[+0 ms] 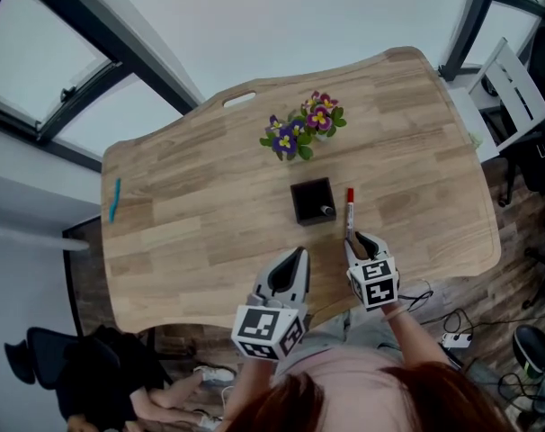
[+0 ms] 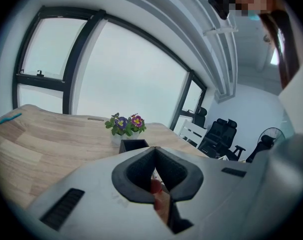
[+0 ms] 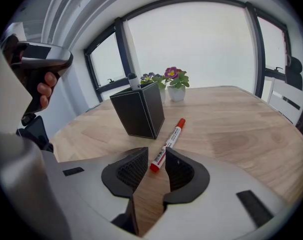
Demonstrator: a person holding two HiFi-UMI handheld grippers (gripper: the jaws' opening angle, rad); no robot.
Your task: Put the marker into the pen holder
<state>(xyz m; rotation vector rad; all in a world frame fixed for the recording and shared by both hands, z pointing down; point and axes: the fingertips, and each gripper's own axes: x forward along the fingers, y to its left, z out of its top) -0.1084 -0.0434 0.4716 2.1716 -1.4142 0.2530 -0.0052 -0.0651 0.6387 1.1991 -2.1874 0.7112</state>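
A red marker (image 1: 350,209) lies flat on the wooden table (image 1: 201,214), just right of the black square pen holder (image 1: 312,201). My right gripper (image 1: 362,238) is open at the marker's near end. In the right gripper view the marker (image 3: 167,144) points away towards the holder (image 3: 138,110), and its near tip lies in the gap of the right gripper (image 3: 156,156) without being pinched. A dark-capped pen (image 3: 133,80) stands inside the holder. My left gripper (image 1: 298,253) hovers left of the right one, shut and empty, and aims at the holder (image 2: 133,145).
A small pot of purple and pink flowers (image 1: 301,131) stands behind the holder. A turquoise pen (image 1: 114,199) lies near the table's left edge. A white chair (image 1: 515,88) stands off the right end. Cables (image 1: 452,331) lie on the floor.
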